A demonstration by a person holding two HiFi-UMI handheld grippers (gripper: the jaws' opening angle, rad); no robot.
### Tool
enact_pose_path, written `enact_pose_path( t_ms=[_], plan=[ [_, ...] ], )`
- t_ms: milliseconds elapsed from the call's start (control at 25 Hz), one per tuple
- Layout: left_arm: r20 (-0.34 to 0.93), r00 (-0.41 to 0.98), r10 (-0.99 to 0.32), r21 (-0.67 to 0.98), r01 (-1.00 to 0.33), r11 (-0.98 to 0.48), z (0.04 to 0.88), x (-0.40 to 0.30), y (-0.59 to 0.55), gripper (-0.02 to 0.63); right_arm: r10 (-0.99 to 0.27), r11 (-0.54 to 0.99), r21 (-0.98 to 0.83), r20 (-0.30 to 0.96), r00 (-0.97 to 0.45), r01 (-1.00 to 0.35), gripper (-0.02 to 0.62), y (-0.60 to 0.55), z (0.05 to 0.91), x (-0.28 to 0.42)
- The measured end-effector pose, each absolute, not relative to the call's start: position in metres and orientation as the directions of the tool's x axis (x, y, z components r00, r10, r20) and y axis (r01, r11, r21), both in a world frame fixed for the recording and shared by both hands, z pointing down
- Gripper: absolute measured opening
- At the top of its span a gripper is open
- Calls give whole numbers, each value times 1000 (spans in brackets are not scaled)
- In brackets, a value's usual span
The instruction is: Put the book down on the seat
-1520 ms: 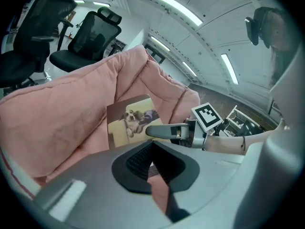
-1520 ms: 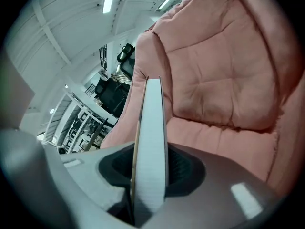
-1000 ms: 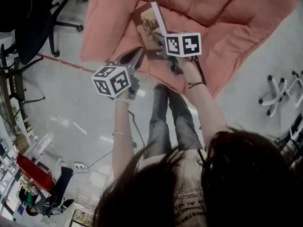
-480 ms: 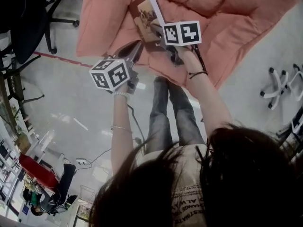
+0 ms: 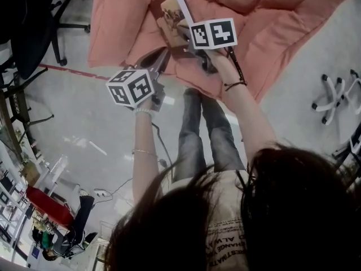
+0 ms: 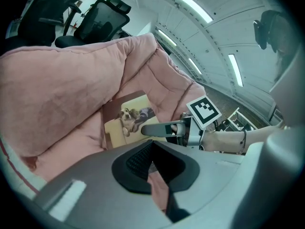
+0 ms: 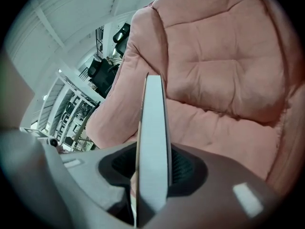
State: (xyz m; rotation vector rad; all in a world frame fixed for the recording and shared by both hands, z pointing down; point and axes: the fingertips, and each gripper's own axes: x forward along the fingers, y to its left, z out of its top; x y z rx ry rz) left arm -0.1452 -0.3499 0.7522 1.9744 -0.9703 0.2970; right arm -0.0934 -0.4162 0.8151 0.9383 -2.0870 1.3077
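Currently: book gripped on edge over seat, lay-down pending

Right gripper [image 5: 187,36], upper centre of the head view: jaws clamped on a thin book with a dog picture on its cover and a white page edge [image 5: 171,17]. In the right gripper view that white edge [image 7: 153,142] runs straight up the middle of the frame, with a dark pad pressing each face. The grip is near one edge, so most of the book stands beyond the jaws.

Left gripper [image 5: 163,55], centre left of the head view: jaws drawn together, nothing between them. Its tip sits near the front lip of the cushion and clear of the book. Its own view shows the cover [image 6: 128,120] at centre left, against the cushion.

Book stands upright over the pink quilted fabric seat [image 5: 271,21]. Whether its lower edge already rests on the padding I cannot tell.

Judgement, step in hand: lay the book flat, not yet done.
- Roll the right wrist so the cover turns face-up, and lower until the whole back cover meets the flat middle of the seat [image 7: 224,123], not the sloping side bolster [image 6: 57,94].
- Open the jaws only once the book is supported; soft padding may let it tip or slide.
- Draw the jaws out along the book's plane so they do not drag it.
- Keep the left gripper clear, or use it to steady the far edge.
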Motion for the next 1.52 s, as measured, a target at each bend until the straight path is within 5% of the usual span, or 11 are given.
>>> enact_pose_path(
  t_ms=[840,1520],
  plan=[
    [527,674,-518,623,-721,-304,748,-143,-342,-2,-400,322,-239,843,-360,-916,245,-413,833,-39],
    [513,671,-535,620,-721,-310,724,-141,-336,-2,-405,316,-389,770,-493,-866,252,-401,795,-55]
  ],
)
